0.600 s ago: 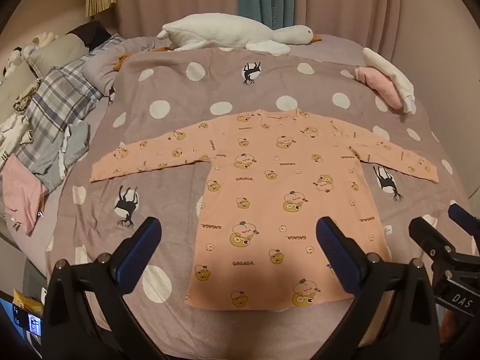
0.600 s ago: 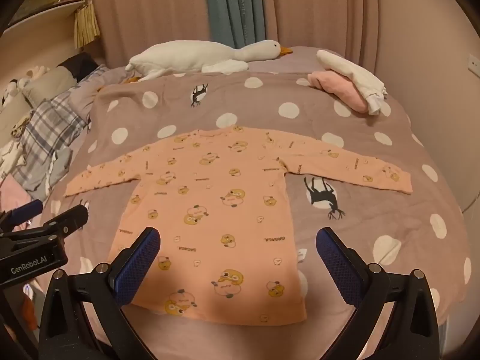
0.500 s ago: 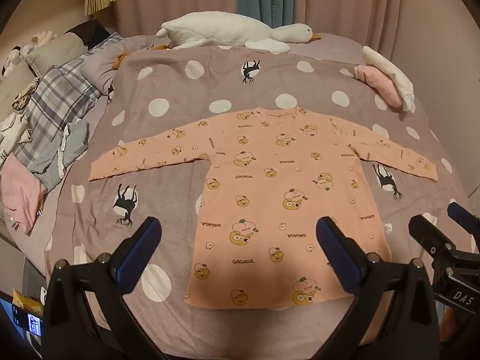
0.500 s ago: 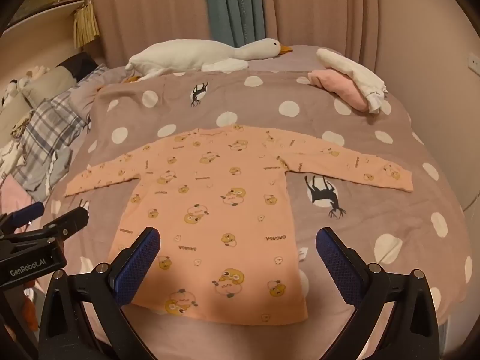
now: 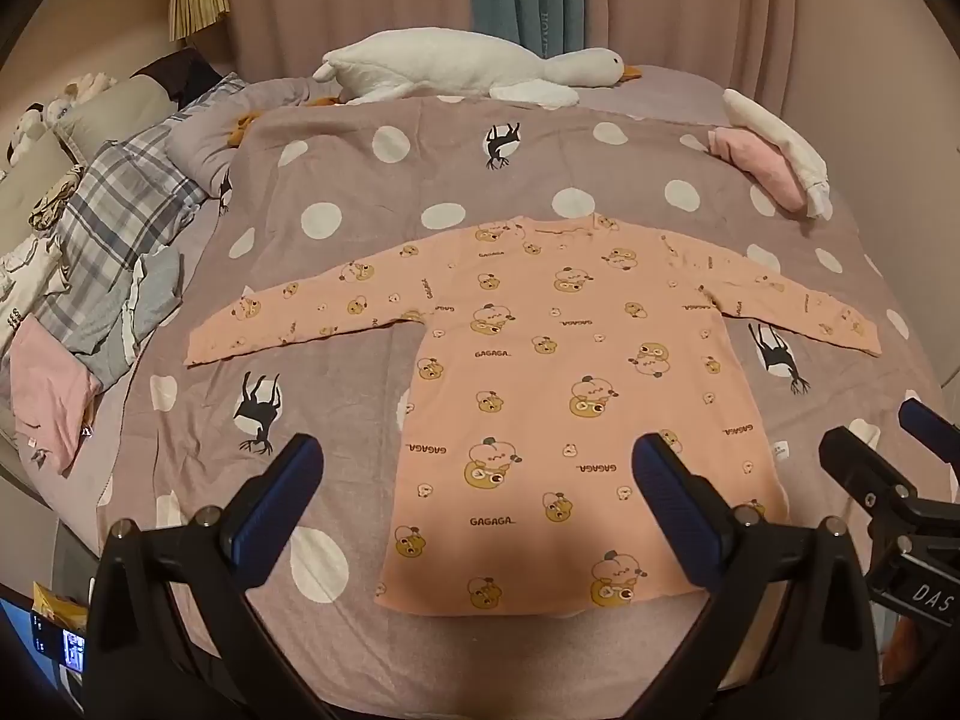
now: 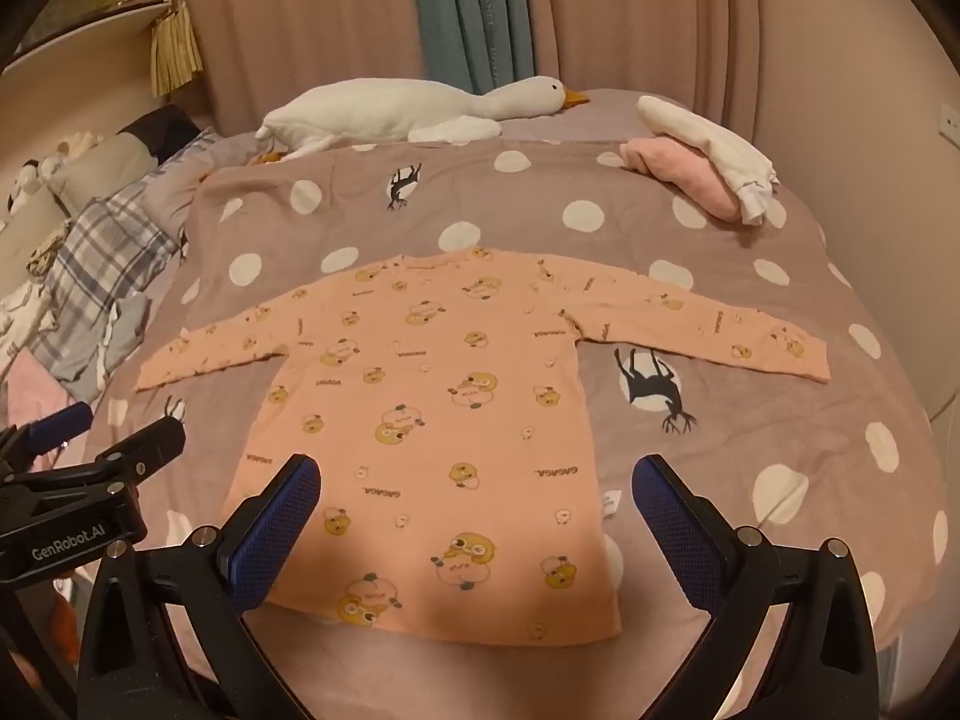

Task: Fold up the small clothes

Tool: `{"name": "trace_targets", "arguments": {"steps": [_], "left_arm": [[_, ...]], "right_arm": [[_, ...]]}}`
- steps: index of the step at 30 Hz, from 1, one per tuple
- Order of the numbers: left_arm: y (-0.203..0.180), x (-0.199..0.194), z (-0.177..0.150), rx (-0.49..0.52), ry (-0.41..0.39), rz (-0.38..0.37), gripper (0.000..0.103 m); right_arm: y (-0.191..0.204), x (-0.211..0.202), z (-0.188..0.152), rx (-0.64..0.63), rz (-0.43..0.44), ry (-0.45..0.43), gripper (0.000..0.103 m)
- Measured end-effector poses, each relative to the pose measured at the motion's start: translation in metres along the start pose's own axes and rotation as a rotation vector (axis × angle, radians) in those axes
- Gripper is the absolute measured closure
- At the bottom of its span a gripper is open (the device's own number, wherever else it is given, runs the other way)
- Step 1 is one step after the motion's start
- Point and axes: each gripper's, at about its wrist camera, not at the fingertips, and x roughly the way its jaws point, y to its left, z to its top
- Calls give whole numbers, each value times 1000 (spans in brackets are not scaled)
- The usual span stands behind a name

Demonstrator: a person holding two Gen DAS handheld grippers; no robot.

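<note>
Orange long-sleeved shirt (image 5: 570, 396) lies flat on the bed (image 5: 372, 192), both hand-held grippers open above its hem.

The left hand-held gripper (image 5: 477, 495) and right hand-held gripper (image 6: 477, 501) hover with jaws wide apart, holding nothing. The shirt lies toward 12 o'clock of each, hem nearest. Its collar points to 12 o'clock; its sleeves span 9 to 3 o'clock. In the left wrist view the gripper body hides part of the hem's right corner. The small printed lettering is hard to read.
</note>
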Motion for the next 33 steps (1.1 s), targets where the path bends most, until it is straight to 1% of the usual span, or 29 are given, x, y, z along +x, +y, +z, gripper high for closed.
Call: {"name": "trace_targets", "arguments": {"steps": [33], "left_arm": [[-4, -6, -3, 16, -10, 0, 0]], "right_arm": [[1, -3, 0, 7, 10, -5, 0]]}}
